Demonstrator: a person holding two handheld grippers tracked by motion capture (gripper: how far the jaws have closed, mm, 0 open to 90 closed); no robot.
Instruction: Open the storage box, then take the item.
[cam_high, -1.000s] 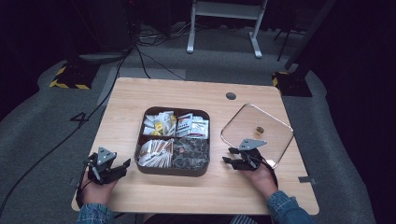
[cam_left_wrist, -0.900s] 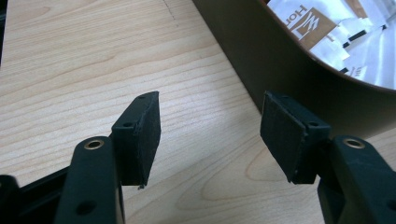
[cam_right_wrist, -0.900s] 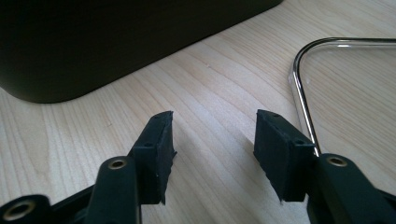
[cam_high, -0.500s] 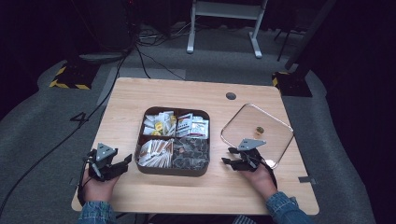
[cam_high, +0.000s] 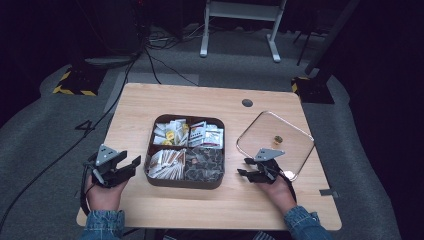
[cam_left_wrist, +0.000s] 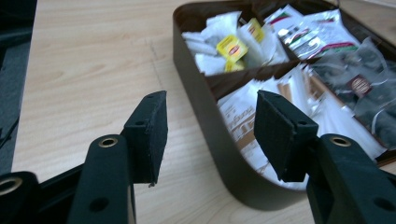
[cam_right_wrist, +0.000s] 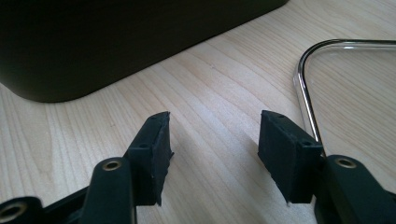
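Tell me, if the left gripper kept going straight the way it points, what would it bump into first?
Probably the dark box: the left gripper stands open with the box's near wall just ahead, though it may sit high enough to pass over the rim.

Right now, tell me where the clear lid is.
In the high view the lid lies flat on the table, right of the box, just beyond the right tongs.
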